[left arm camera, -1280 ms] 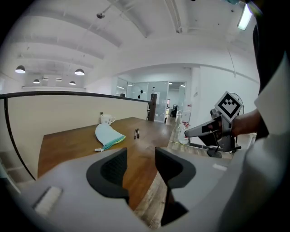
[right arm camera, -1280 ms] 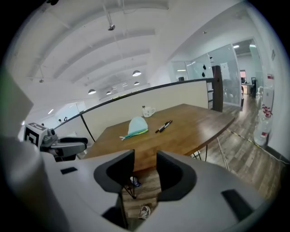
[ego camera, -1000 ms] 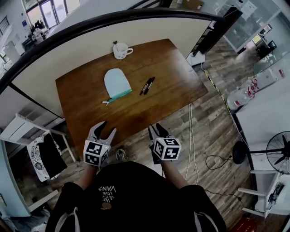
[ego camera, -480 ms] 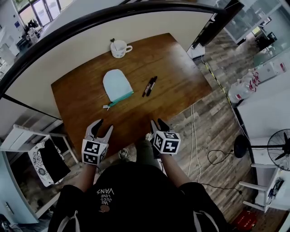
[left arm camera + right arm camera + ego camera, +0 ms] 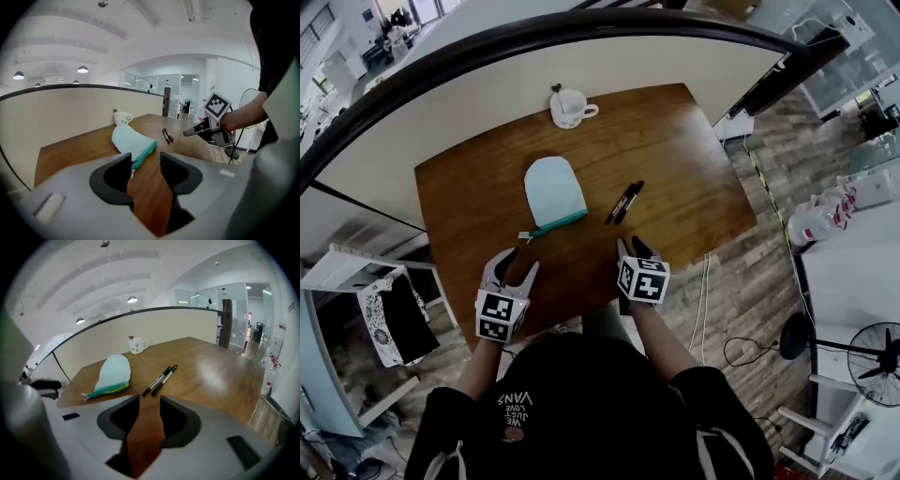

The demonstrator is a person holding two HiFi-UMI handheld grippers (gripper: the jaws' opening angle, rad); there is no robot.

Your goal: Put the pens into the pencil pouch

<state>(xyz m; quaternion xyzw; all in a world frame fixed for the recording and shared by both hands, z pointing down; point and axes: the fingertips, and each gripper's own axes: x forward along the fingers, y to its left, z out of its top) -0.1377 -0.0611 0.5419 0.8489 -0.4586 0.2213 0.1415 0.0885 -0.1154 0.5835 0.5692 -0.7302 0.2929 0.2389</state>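
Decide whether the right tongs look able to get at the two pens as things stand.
Probably yes. The right tongs are open and empty, the pens lie straight ahead of them on bare table, and the pouch sits off to the left.

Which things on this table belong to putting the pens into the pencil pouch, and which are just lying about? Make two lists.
For the job:
black pens, two side by side
pencil pouch, light blue
left gripper, open
right gripper, open

Just lying about:
white mug
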